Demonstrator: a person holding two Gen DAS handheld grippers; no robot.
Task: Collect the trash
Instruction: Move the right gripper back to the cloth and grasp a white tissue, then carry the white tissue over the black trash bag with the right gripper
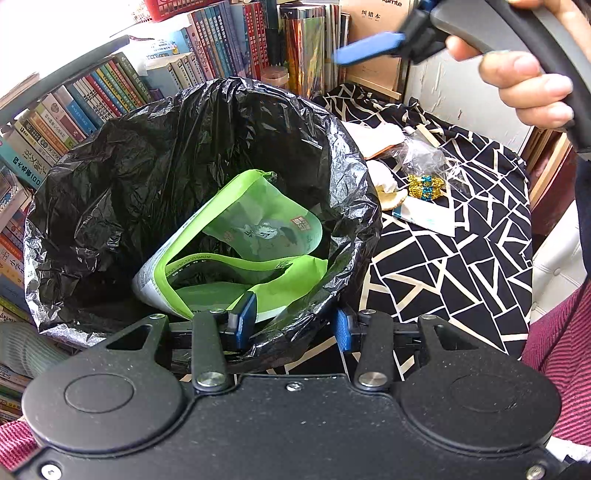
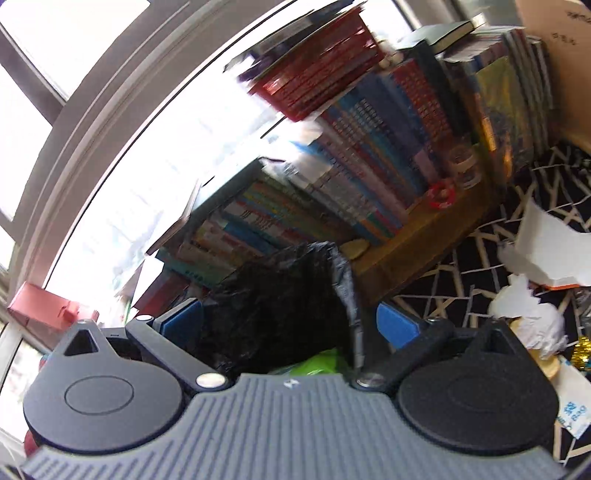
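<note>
A bin lined with a black bag (image 1: 155, 177) stands left of the table, and a green and white snack pouch (image 1: 236, 254) lies inside it. My left gripper (image 1: 293, 326) is open and straddles the bin's near rim, one pad inside and one outside. On the black-and-white cloth (image 1: 461, 266) lie a crumpled tissue (image 1: 384, 177), a clear wrapper (image 1: 421, 155), a gold and blue wrapper (image 1: 424, 186) and a white packet (image 1: 424, 218). My right gripper (image 2: 290, 323) is open and empty above the bin (image 2: 280, 295). A hand (image 1: 528, 88) holds it.
Rows of books (image 1: 110, 85) stand behind and left of the bin, with a red basket (image 2: 317, 62) on top. A bright window (image 2: 74, 74) is at the left. A cardboard box (image 1: 373, 33) stands at the back. A red sleeve (image 1: 565, 350) is at the right.
</note>
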